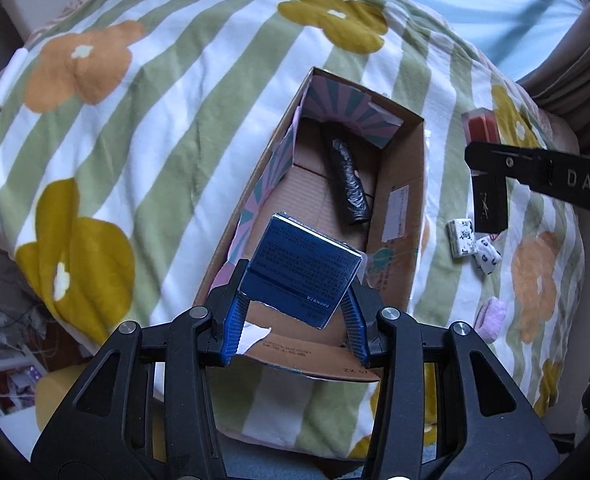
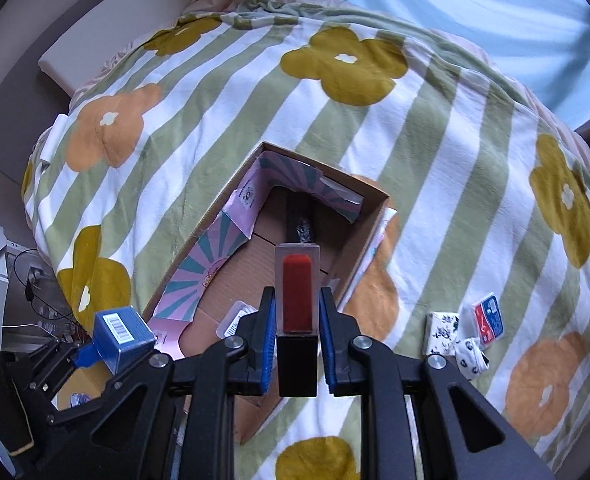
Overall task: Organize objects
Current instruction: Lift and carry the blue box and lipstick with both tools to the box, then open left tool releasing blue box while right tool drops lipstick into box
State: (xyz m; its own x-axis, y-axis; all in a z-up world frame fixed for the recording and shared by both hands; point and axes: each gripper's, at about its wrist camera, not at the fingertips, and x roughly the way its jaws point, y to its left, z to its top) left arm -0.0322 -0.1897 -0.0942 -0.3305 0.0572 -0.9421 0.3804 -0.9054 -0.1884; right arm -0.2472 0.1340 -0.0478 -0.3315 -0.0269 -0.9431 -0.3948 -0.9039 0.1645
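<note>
Blue-padded fingers (image 1: 237, 312) of the left gripper (image 1: 295, 320) are clamped on a blue carton (image 1: 303, 268), held tilted above the near end of an open cardboard box (image 1: 399, 184); the carton's face carries dense white print too small to read, and the right wrist view shows a barcode on its end. Closing on a different item, the right gripper (image 2: 295, 328) pinches a tall lipstick case (image 2: 298, 292), clear at the top over a red stick and black at the base, upright above the same box. Inside the box, a black crinkled plastic roll (image 1: 347, 184) lies on the bare cardboard floor toward the far end; pink-and-teal sunburst flaps line the inner walls, and a white shipping label on one wall is illegible. Letters "DAS" show on the right gripper's arm in the left wrist view. Right of the box, on the striped floral blanket (image 2: 435, 160), sit two white black-patterned packets (image 2: 443, 330) and a red-and-blue sachet (image 2: 489, 318).
</note>
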